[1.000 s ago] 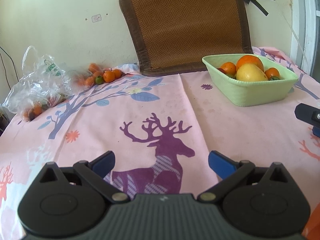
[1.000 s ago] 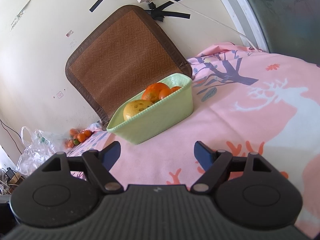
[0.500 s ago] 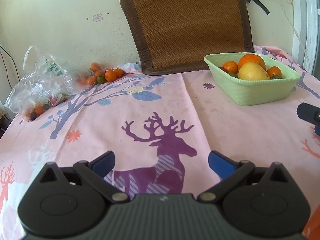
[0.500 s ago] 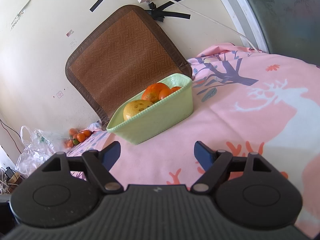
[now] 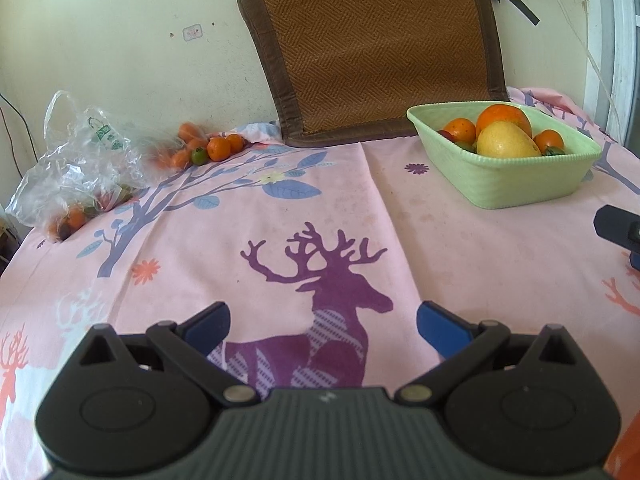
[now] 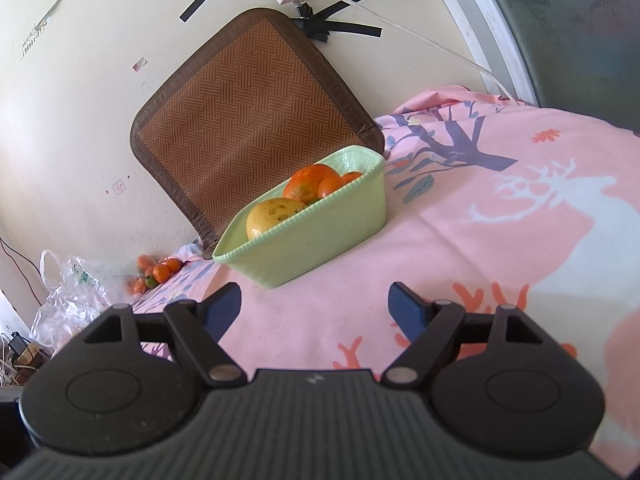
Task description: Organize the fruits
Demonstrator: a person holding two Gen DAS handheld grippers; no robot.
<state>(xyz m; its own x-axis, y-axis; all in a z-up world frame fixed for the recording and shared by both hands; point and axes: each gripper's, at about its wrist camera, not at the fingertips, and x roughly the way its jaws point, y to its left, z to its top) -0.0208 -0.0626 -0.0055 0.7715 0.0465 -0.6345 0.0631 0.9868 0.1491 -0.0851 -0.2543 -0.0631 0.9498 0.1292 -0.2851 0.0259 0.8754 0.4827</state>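
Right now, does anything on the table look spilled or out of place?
Yes. A cluster of loose small oranges lies by the wall beside a crumpled plastic bag, as if spilled from it, rather than in the green basket.

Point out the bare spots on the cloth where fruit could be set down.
The widest free patch is the cloth around the purple deer print, between the plastic bag and the green basket. Cloth right of the basket is also bare. It is crowded by the wall, where loose oranges lie.
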